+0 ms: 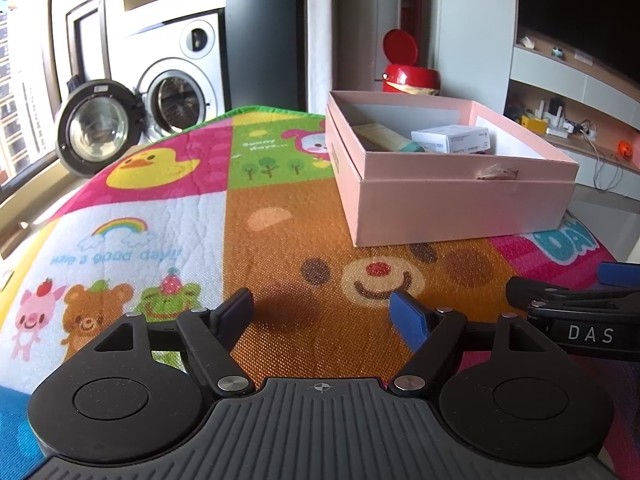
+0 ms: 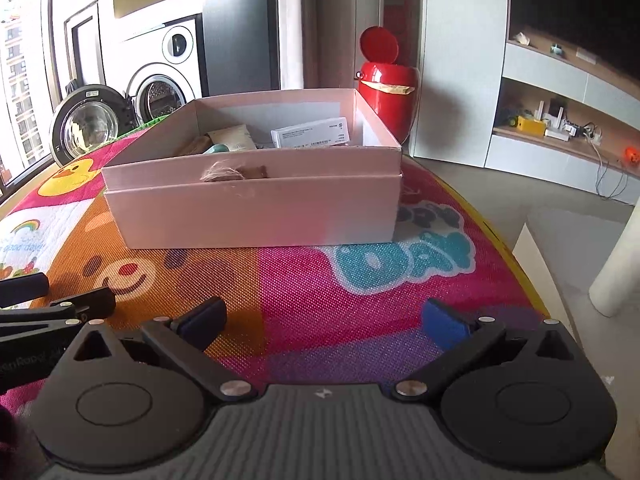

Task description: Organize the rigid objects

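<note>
A pink cardboard box [image 1: 460,204] stands open on a colourful cartoon mat [image 1: 160,208]. It holds a white carton [image 1: 450,138], a beige packet [image 1: 384,136] and a teal item; twine hangs on its front wall. The box also shows in the right wrist view [image 2: 256,208], with the white carton [image 2: 310,134] inside. My left gripper [image 1: 326,312] is open and empty, low over the mat, short of the box. My right gripper [image 2: 324,320] is open and empty, also short of the box. Each gripper shows at the edge of the other's view.
A red bin [image 1: 410,78] with its lid up stands behind the box. A washing machine [image 1: 176,92] with its door open is at the back left. Shelves [image 2: 560,120] with small items are at the right. The mat's right edge [image 2: 500,232] drops to the floor.
</note>
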Demonstrator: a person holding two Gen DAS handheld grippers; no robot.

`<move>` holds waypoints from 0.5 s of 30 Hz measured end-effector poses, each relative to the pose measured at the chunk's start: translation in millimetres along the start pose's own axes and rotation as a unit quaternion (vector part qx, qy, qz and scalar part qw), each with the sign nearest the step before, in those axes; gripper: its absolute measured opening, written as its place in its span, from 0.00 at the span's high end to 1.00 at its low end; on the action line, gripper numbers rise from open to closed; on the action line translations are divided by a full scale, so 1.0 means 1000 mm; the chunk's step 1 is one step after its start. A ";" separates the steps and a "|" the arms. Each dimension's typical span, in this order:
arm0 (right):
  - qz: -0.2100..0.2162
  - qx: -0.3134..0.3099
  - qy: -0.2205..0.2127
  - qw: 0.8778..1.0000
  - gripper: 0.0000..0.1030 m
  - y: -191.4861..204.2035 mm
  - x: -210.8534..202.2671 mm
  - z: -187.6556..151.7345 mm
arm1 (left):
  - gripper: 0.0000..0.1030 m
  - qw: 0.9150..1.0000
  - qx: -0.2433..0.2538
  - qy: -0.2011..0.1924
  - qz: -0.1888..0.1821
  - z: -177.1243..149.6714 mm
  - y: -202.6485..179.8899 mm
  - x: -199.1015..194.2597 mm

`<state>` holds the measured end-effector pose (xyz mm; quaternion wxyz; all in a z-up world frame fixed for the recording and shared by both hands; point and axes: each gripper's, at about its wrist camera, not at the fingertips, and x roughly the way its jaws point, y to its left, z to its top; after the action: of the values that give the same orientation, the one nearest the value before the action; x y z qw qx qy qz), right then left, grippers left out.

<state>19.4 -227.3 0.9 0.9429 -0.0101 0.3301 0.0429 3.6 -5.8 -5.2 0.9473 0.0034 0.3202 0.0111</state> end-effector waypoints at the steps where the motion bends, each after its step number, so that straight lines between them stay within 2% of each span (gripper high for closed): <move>1: 0.002 -0.002 0.000 1.000 0.00 0.001 0.000 0.000 | 0.21 1.000 0.000 0.000 0.000 0.000 0.000 0.001; 15: 0.009 -0.003 0.000 1.000 0.00 0.002 0.001 0.001 | 0.20 1.000 0.000 0.001 0.001 0.003 -0.001 0.003</move>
<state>21.0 -224.8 0.9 0.9424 -0.0098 0.3303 0.0525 8.1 -6.5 -4.9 0.9471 0.0042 0.3207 0.0119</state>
